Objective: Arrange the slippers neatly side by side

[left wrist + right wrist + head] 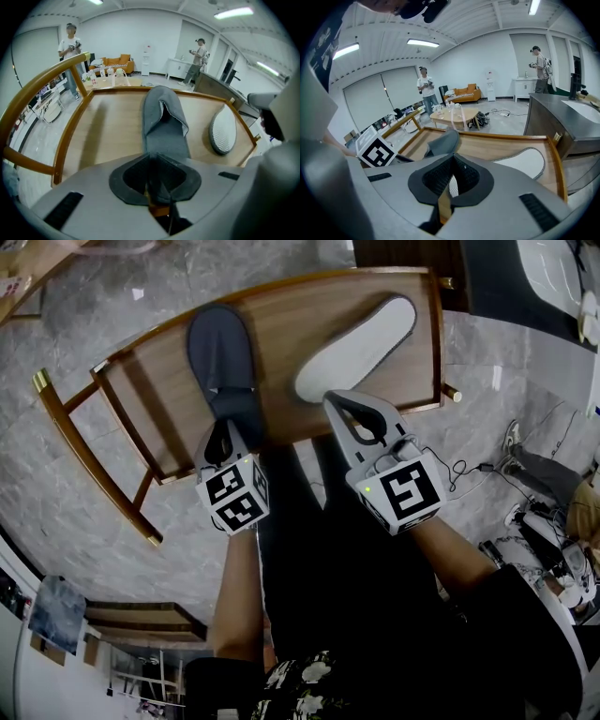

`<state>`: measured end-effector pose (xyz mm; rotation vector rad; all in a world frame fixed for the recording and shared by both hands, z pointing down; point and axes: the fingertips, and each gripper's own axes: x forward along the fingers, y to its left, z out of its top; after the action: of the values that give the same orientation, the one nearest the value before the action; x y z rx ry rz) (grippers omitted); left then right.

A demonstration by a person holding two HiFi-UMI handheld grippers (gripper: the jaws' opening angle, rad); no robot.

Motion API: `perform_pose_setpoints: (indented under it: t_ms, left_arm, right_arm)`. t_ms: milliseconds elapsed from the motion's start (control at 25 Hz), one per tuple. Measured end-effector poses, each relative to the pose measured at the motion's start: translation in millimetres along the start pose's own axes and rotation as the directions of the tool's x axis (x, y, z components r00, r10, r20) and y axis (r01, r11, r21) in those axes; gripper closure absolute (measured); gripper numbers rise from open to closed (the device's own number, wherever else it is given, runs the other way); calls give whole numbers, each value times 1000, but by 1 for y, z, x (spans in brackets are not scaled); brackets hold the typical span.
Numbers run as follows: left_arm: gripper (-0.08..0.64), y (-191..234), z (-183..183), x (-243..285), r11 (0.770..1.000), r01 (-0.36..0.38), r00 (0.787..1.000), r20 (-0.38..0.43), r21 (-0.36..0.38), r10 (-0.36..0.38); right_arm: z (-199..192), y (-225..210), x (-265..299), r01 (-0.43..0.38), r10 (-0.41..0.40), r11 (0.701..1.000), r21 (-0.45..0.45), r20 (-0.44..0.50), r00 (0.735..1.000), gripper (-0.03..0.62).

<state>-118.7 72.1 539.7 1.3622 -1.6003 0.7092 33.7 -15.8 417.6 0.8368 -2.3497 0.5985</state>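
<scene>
Held thing: the grey slipper point(220, 348) sits upright on the table point(281, 306), with its long axis running straight away from our left gripper point(227, 432).
Left jaws: clamped on its heel.
Other one: the white-soled slipper point(358, 345) lies sole up, slanting off to the right (the 2 diverge at the toes).
Right side: our right gripper point(337, 404) is closed and empty, tilted down just short of that heel.
Next: we judge the right hand nearer for squaring it up.

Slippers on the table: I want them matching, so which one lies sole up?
The right-hand slipper, whose white ribbed sole faces up; the grey slipper sits with its upper showing.
</scene>
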Motion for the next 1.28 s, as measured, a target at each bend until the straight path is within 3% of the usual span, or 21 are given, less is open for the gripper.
perform_pose_setpoints:
  t_ms: [200, 640, 880, 1040, 1160, 1280]
  left_arm:
    - [514, -3, -2, 1, 994, -1, 1000, -1, -112, 1]
    - [514, -11, -5, 1, 983, -72, 997, 2, -171, 74]
    - [509, -14, -5, -5, 981, -116, 993, 0, -154, 117]
    - [488, -16, 15, -20, 974, -116, 990, 54, -193, 129]
    - [468, -43, 45, -26, 987, -48, 990, 127, -152, 68]
    - [465, -80, 70, -20, 999, 45, 986, 162, -19, -42]
  right_arm:
    - [1, -4, -2, -15, 15, 1000, -8, -1, 1000, 597]
    - [5, -28, -1, -75, 74, 994, -74, -16, 997, 597]
    - [4, -42, 3, -106, 104, 991, -88, -20, 994, 597]
    - [-8, -57, 5, -109, 106, 990, -94, -39, 994, 597]
    - [-24, -68, 7, -99, 94, 991, -86, -63, 994, 597]
    - [-35, -75, 7, -83, 78, 995, -61, -75, 994, 597]
